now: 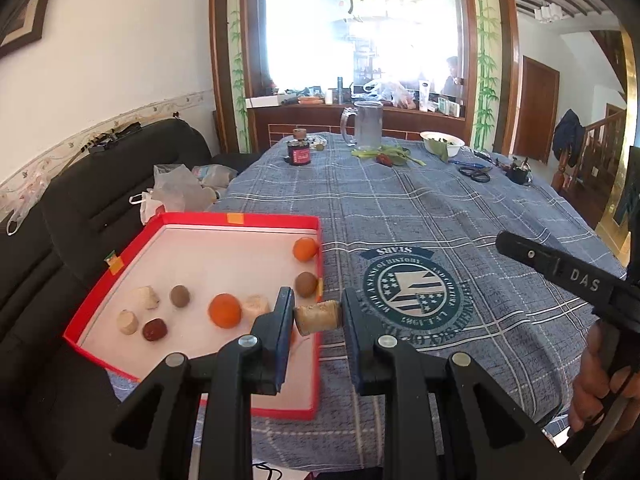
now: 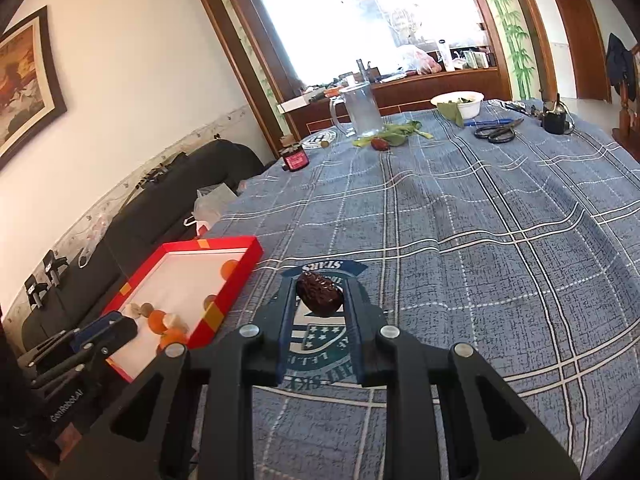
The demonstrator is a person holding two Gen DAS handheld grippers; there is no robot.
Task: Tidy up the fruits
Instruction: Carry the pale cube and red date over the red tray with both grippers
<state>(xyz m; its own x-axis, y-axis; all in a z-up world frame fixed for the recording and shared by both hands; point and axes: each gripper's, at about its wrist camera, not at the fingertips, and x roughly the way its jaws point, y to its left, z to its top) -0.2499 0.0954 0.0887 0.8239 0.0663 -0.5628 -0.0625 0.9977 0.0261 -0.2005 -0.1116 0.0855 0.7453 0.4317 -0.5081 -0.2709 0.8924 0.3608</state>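
Left tongs (image 1: 318, 316) clamped on a pale cork-like chunk (image 1: 317, 319), held level over the right-hand rim of the red tray (image 1: 192, 218), fingers pointing forward along the surface (image 1: 460, 208). Right tongs (image 2: 319, 294) clamped on a dark wrinkled date (image 2: 319, 294), raised above the round crest printed on the blue plaid cloth, just right of the tray (image 2: 244, 258) and tilted slightly down toward it. From the left wrist view, right tool body (image 1: 560, 276) angled in from the right edge, gripped by a bare hand (image 1: 600, 384) low at the frame's border. From the right wrist view, left tool (image 2: 108, 330) reaching in over the tray's near end.

Inside the tray: two oranges (image 1: 225, 311), one central, one in the far right corner; two brown round fruits (image 1: 179, 296); one red date (image 1: 154, 329); three pale chunks (image 1: 127, 322) scattered along the near side.

Farther back on the surface: glass pitcher (image 1: 368, 126), small dark jar (image 1: 299, 153), white bowl (image 1: 442, 142), green leaves (image 1: 394, 154), scissors (image 1: 476, 172).
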